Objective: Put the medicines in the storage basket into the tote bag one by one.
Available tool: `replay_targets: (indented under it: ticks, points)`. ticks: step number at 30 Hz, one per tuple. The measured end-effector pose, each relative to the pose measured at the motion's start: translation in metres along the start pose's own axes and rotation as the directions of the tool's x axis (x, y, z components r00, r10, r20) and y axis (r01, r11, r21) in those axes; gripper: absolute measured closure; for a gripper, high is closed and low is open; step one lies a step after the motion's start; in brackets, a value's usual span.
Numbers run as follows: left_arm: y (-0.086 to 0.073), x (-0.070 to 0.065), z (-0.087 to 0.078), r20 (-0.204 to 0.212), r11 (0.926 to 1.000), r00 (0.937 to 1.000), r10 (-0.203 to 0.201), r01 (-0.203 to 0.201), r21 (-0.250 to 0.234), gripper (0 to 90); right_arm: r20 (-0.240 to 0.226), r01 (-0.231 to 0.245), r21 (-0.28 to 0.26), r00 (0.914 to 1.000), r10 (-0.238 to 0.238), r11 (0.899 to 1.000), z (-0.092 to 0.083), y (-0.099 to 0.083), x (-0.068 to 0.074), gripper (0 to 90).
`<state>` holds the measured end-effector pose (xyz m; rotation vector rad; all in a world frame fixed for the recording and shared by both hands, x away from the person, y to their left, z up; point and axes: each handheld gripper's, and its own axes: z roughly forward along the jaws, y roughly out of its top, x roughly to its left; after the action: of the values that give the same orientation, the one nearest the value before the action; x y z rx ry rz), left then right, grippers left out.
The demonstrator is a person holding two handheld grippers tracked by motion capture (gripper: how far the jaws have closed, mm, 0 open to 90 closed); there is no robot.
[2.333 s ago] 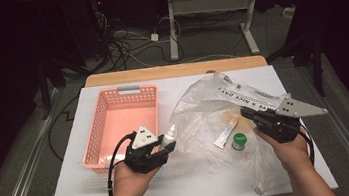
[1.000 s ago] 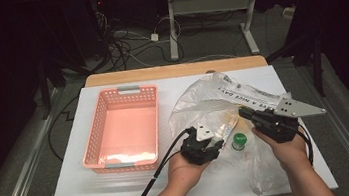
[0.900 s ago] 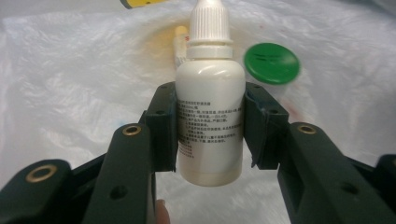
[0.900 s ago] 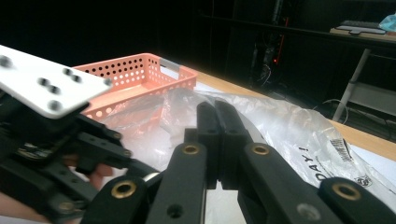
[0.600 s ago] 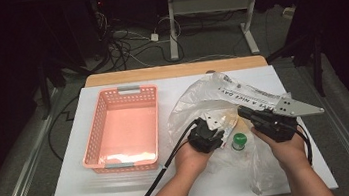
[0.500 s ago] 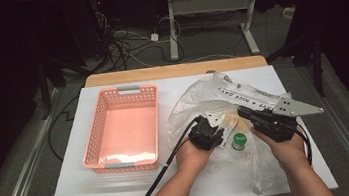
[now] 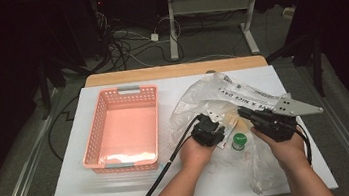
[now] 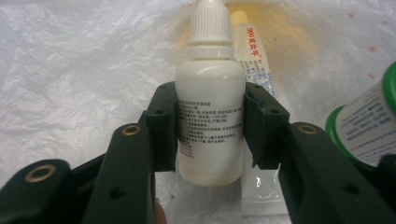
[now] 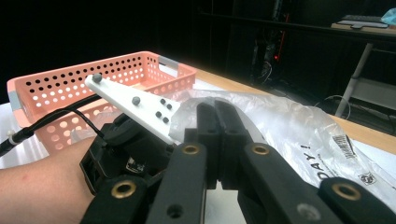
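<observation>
A white dropper bottle (image 8: 210, 93) sits between the jaws of my left gripper (image 8: 210, 126), and both pads press on its sides. It lies over a small white tube (image 8: 254, 51) on the clear plastic bag (image 7: 198, 100). A green-capped bottle (image 8: 369, 126) lies just to the right, also seen in the high view (image 7: 238, 140). In the high view my left gripper (image 7: 211, 123) is inside the bag's mouth. My right gripper (image 9: 217, 112) is shut on the bag's film and holds its edge up (image 7: 242, 113).
A pink perforated basket (image 7: 96, 133) stands left of the bag on the white table top (image 7: 73, 191), with something pale on its floor by the near wall. The left gripper's black cable (image 7: 170, 159) trails toward the table's front edge. A wooden strip (image 7: 174, 71) lines the far edge.
The left hand has moved right from beside the basket to the bag, then a little farther in and down. The right gripper has kept still, holding the bag.
</observation>
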<state>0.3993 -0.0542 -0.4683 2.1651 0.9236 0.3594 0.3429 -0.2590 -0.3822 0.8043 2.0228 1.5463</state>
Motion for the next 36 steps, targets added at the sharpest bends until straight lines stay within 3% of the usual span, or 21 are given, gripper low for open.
replay_targets:
  ticks: [7,10,19,26,30,36]
  points:
    - [0.0,-0.001,0.002,0.024,0.9998,0.9997,-0.006,0.006,-0.02,55.9,0.002,0.002,0.0,1.0,-0.002,1.0,0.0,0.0,0.0,90.0]
    - [0.0,-0.004,-0.001,0.029,0.9992,0.9994,0.016,-0.015,-0.036,48.0,0.0,-0.003,0.002,1.0,0.003,1.0,0.001,-0.001,-0.001,90.0]
    - [-0.003,-0.019,-0.023,0.051,0.9943,0.9956,0.079,-0.075,-0.076,37.3,0.003,0.002,0.007,1.0,-0.002,1.0,0.001,-0.002,-0.001,90.0]
    - [-0.027,-0.029,-0.049,0.114,0.9868,0.9872,0.112,-0.097,-0.13,32.2,0.007,0.008,0.004,0.9999,-0.008,1.0,-0.001,-0.001,0.0,90.0]
    - [-0.046,-0.031,-0.065,0.148,0.9875,0.9816,0.121,-0.104,-0.118,28.0,0.01,0.008,0.0,0.9999,-0.008,1.0,-0.002,0.0,0.0,90.0]
    - [-0.071,-0.028,-0.086,0.149,0.9888,0.9794,0.136,-0.124,-0.082,25.0,0.008,0.009,0.003,0.9999,-0.009,1.0,-0.003,0.0,0.002,90.0]
